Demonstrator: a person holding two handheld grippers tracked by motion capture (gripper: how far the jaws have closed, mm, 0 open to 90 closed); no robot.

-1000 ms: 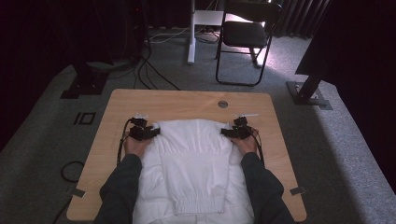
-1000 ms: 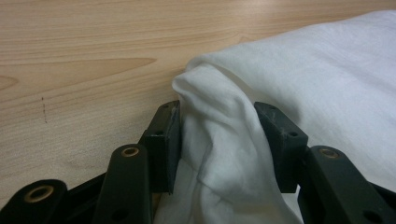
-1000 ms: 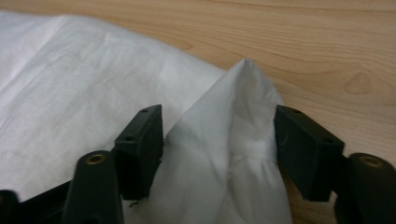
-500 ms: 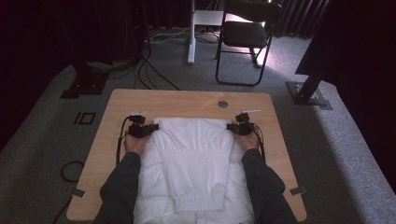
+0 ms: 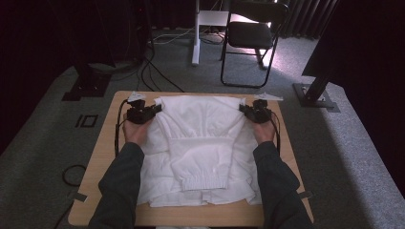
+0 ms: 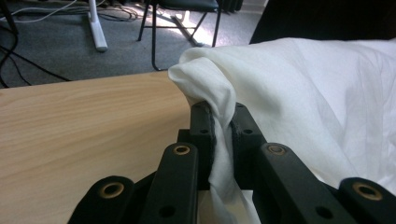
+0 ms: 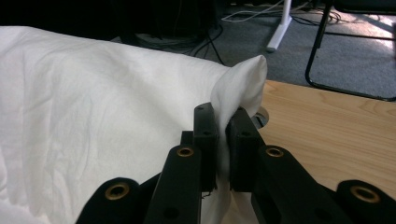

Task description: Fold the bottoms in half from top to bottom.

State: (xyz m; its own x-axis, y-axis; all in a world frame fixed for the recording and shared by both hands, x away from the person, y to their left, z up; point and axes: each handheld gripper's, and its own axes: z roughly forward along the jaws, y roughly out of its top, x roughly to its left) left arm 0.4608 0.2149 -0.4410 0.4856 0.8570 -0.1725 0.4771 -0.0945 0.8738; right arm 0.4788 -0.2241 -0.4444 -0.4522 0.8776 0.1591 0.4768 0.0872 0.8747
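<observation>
garment: white garment (image 5: 198, 148) spread over the worktop (image 5: 102, 157), cuffed hem nearest the person, far edge lifted
left gripper (image 5: 154, 110): jaws clamped on far left corner of cloth
right gripper (image 5: 244, 109): jaws clamped on far right corner
worktop: bare wood both sides, nothing blocking
beyond: cables (image 5: 157, 71), white post (image 5: 195, 33), black folding chair (image 5: 250, 36) on grey carpet
</observation>
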